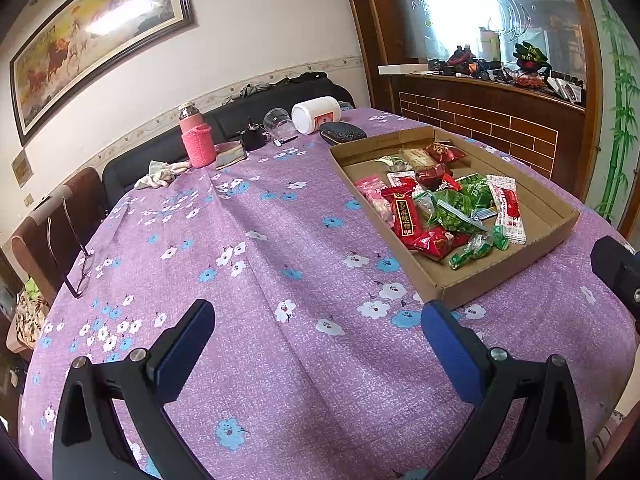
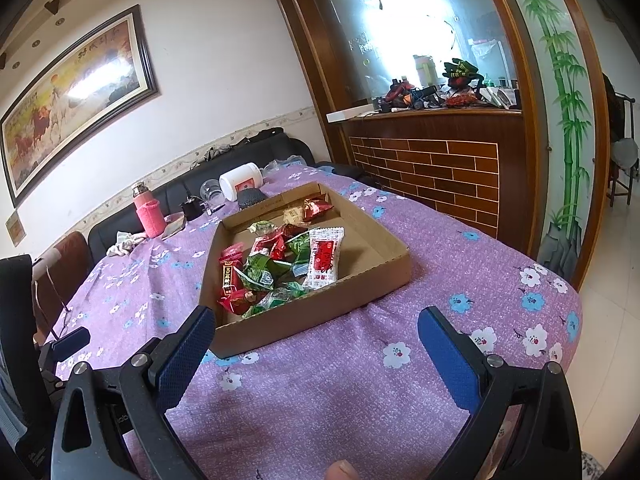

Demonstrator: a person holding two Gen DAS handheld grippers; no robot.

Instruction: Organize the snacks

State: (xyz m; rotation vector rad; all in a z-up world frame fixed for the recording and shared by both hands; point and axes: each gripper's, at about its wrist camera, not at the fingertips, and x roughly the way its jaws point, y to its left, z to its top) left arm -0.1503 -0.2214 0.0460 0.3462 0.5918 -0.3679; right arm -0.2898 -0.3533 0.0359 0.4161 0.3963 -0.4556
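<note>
Snacks (image 1: pixel 440 208) in red, green and white wrappers are lying heaped inside a shallow cardboard tray (image 1: pixel 556 216) sitting on the purple flowered surface (image 1: pixel 260 264). The left gripper (image 1: pixel 318 332) is hovering above bare cloth, jaws spread wide and holding nothing. The right gripper (image 2: pixel 316 336) is hanging just before the tray's near wall, jaws likewise parted and empty. A pink bottle (image 1: pixel 196 140) is standing at the far edge.

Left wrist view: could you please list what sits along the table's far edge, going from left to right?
Crumpled cloth → pink bottle → black cup → clear glass → white jar → dark pouch.
</note>
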